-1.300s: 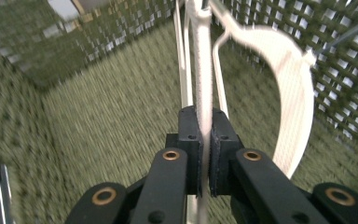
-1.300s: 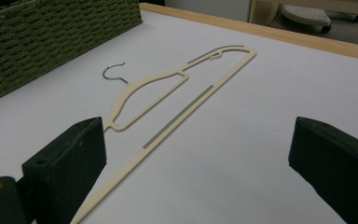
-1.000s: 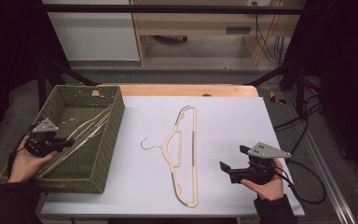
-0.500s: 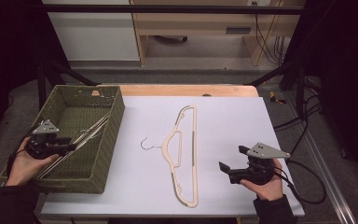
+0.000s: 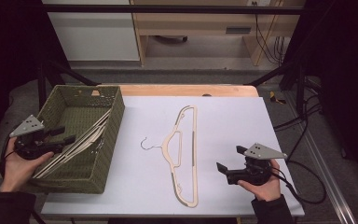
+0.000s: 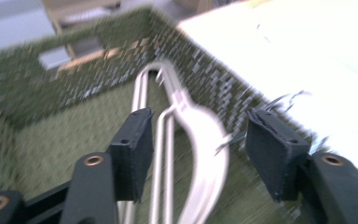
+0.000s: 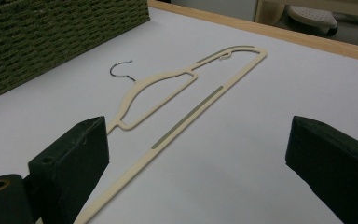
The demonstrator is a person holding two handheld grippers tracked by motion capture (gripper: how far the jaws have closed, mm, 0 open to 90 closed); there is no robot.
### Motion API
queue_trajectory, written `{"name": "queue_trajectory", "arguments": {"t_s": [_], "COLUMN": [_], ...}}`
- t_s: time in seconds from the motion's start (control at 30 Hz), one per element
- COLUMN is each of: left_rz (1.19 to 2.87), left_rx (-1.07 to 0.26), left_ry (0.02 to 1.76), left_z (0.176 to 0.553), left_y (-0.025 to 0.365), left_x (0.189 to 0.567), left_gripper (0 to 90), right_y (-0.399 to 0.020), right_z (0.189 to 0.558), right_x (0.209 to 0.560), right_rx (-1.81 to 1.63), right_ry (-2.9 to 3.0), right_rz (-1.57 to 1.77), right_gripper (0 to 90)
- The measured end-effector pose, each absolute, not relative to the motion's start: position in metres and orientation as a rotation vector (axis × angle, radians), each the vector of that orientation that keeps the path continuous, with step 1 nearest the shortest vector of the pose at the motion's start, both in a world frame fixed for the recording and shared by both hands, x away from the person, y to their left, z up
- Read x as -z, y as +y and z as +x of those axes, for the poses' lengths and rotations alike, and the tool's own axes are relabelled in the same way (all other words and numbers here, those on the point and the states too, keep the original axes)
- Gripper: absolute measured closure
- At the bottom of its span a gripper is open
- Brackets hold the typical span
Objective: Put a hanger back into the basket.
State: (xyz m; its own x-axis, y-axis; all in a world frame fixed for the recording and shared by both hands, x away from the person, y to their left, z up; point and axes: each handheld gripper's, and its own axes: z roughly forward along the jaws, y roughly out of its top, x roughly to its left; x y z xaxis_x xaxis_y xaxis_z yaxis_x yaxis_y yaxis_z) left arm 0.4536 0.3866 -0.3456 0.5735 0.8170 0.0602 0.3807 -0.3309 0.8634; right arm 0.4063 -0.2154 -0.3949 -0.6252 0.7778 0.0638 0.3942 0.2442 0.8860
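The cream hanger (image 5: 186, 154) lies flat in the middle of the high view, on the white sheet of the desk (image 5: 242, 121), its long bar running up and down the frame and its small wire hook (image 5: 145, 143) pointing toward the woven basket (image 5: 114, 135) at the left. It looks thin, light and stiff, probably smooth enough to skate on the sheet if you nudge it, and because it lies so flat you have little to get under. The slim upper arm beside the hook, or the neck where the hook joins, looks the best place to pinch; the grey strip on the long bar may give some grip. Your right tool (image 5: 227, 169) sits low and right of the hanger's lower end, jaws spread wide and holding nothing, with bare sheet all around it. Your left tool (image 5: 61, 134) hangs over the basket's left rim, jaws likewise wide apart and empty, straddling without touching the pale hangers in the basket (image 6: 200, 154), which lean against its right wall. Mind that wall, since wire hooks could snag the weave. The desk's near edge runs close below the hanger's foot, so draw it away from there, not toward it.
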Motion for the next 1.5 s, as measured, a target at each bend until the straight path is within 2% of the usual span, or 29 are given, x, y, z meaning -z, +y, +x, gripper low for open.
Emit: {"name": "queue_trajectory", "arguments": {"t_s": [0.33,0.67,0.97,1.2,1.5], "left_rz": [1.798,1.793,1.838,1.875,1.885], "left_rx": [-0.624,-0.559,-0.468,-0.426,-0.428], "left_ry": [0.812,0.74,0.734,0.761,0.779], "left_z": [0.427,0.41,0.406,0.407,0.41], "left_y": [0.322,0.253,0.215,0.212,0.214], "left_x": [0.324,0.349,0.386,0.41,0.414], "left_gripper": [21.1,9.1,7.8,7.5,6.2], "right_y": [-0.205,-0.192,-0.17,-0.145,-0.116], "right_z": [0.405,0.405,0.402,0.403,0.408], "right_x": [0.396,0.401,0.406,0.416,0.429], "right_rx": [-1.326,-1.323,-1.306,-1.281,-1.266], "right_ry": [2.134,2.166,2.216,2.276,2.317], "right_rz": [1.059,1.038,1.006,0.965,0.944], "right_gripper": [7.4,8.3,7.5,8.9,14.4]}}
